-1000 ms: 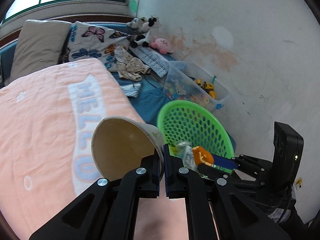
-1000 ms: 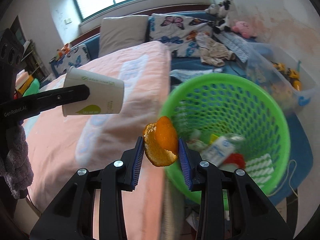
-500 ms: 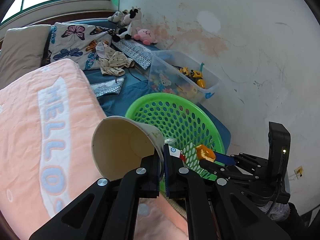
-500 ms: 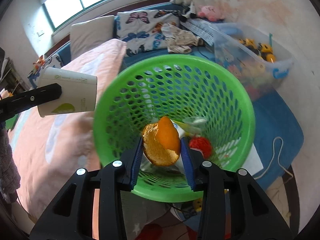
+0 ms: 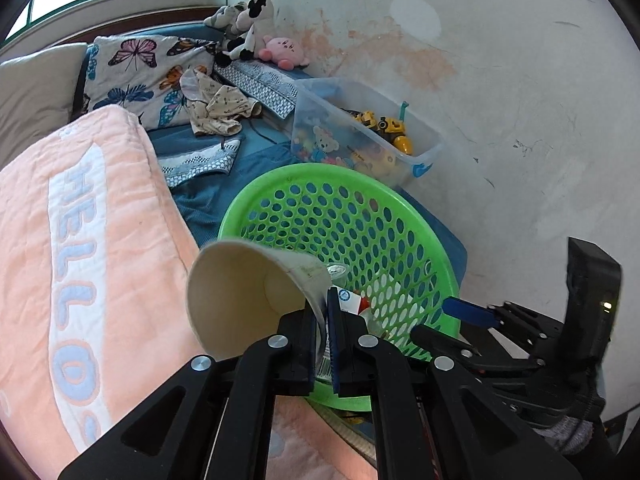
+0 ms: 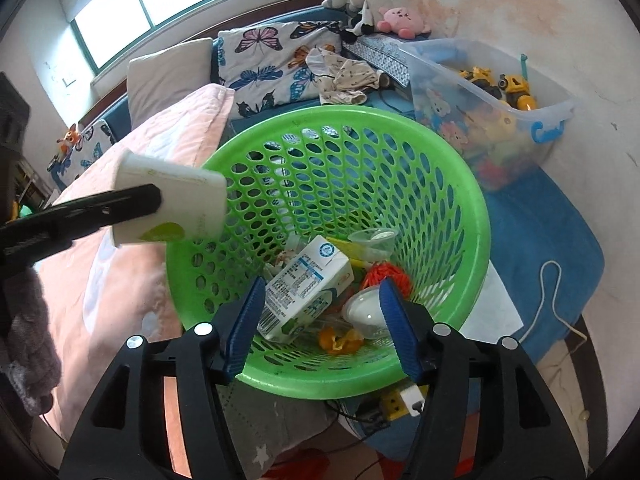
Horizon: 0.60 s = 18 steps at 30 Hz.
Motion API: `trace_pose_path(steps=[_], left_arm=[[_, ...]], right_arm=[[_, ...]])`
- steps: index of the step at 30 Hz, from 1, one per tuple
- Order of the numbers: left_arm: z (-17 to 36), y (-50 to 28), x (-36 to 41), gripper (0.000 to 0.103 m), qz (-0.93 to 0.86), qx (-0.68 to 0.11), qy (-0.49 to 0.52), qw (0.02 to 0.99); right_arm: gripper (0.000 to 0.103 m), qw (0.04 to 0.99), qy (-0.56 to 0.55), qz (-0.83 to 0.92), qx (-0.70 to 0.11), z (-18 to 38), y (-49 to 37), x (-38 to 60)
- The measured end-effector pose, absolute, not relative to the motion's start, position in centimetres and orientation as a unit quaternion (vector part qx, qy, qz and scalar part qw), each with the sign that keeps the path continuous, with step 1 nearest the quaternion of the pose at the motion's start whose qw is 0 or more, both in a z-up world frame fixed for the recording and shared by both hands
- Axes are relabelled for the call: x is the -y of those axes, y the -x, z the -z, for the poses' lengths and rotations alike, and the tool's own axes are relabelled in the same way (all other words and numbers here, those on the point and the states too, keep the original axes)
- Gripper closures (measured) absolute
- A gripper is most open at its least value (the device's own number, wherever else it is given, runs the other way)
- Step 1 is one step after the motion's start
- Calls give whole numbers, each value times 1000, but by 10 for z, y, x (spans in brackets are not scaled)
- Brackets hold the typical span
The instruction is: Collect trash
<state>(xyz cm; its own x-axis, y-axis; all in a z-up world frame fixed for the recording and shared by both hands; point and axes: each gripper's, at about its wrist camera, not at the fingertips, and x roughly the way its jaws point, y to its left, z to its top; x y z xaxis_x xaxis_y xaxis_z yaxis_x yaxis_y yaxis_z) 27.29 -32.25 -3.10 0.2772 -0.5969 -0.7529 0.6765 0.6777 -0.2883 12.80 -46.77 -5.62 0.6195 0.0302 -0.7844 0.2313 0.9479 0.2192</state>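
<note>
My left gripper point(image 5: 323, 312) is shut on the rim of a white paper cup point(image 5: 248, 292), held on its side at the near-left rim of the green basket point(image 5: 420, 216). The cup point(image 6: 172, 204) and left gripper also show in the right wrist view. My right gripper point(image 6: 324, 324) is open and empty above the green basket point(image 6: 476, 208). An orange peel point(image 6: 340, 340) lies on the basket floor with a milk carton point(image 6: 304, 284), a clear plastic cup point(image 6: 372, 240) and other trash. The right gripper point(image 5: 472, 316) shows in the left wrist view.
A pink "HELLO" blanket point(image 5: 80, 248) covers the bed left of the basket. A clear toy bin point(image 6: 492, 100) stands behind the basket by the stained wall. Pillows, clothes and plush toys point(image 6: 360, 4) lie further back. A power strip point(image 6: 400, 400) and cables lie on the floor.
My right gripper moved over the basket, opened and dropped the orange peel, which now lies on the basket floor. My left gripper brought the cup to the basket's rim.
</note>
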Motion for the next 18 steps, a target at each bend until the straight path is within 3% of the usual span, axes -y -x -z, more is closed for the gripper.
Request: trace_pose_path(steps=[5, 7, 9, 13, 18], left_arm=[[38, -274, 323, 92, 398, -461, -34, 792], [38, -272, 322, 84, 397, -459, -35, 793], [37, -271, 320, 69, 394, -457, -33, 797], [35, -270, 312, 68, 388, -459, -27, 799], [27, -263, 293, 59, 374, -447, -31, 812]], right_arm=[[43, 889, -151, 56, -428, 53, -125, 467], [43, 890, -152, 57, -426, 52, -123, 466], [43, 891, -152, 57, -424, 51, -122, 465], [43, 893, -154, 54, -420, 46, -118, 461], [43, 898, -154, 47, -410, 37, -110, 451]])
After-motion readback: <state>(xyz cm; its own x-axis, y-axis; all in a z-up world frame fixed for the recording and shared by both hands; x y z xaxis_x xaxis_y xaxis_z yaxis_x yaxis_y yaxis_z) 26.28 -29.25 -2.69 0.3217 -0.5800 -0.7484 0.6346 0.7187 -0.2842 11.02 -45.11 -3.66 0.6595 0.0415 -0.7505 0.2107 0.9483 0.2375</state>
